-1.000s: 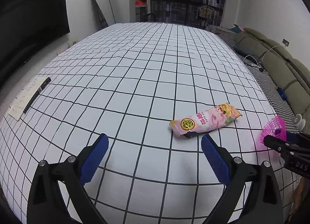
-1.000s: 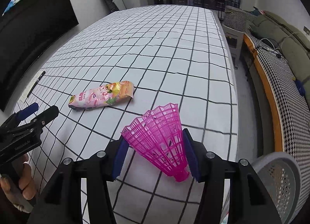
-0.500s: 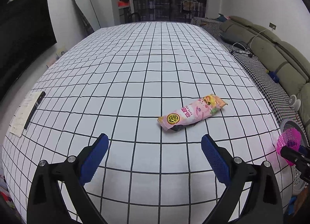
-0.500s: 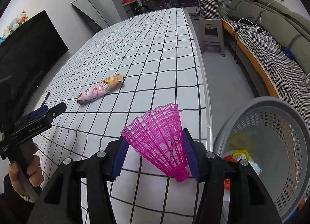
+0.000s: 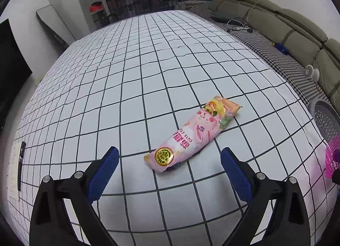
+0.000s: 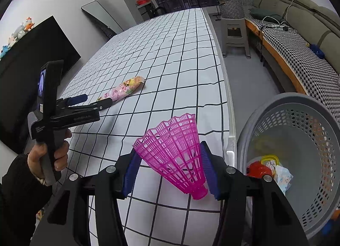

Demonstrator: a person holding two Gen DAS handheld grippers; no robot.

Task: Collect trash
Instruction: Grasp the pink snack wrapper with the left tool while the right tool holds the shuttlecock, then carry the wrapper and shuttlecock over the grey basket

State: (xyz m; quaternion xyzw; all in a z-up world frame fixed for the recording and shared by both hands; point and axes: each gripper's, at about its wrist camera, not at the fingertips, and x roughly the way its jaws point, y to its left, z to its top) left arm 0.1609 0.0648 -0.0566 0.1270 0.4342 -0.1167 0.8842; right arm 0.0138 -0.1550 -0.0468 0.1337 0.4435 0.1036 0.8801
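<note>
While the pink wrapper [image 5: 193,137] lies flat on the checked table [image 5: 148,65], its long axis runs diagonally away from the left claw [image 5: 167,166], the gold-seal end nearest and the orange end pointing off to the far right. That near end sits between the blue pads [image 5: 102,171], which stand wide apart and hold nothing. From the wrapper, the left claw is the closer of the two; the right claw [image 6: 172,171] is well off past the wrapper's right, at the table's edge, clamped on a pink shuttlecock [image 6: 174,154] whose skirt fans up and away from it. Beyond the wrapper on that same side, off the table and lower, stands a grey basket [image 6: 297,105] with a few scraps already in it. The shuttlecock hangs just beside the basket's rim, not yet over its mouth. Judged from this, the coming grab belongs to the left claw, and because the wrapper lies askew to the pads' closing line, a slight twist would likely be needed to pinch it across its narrow width.
</note>
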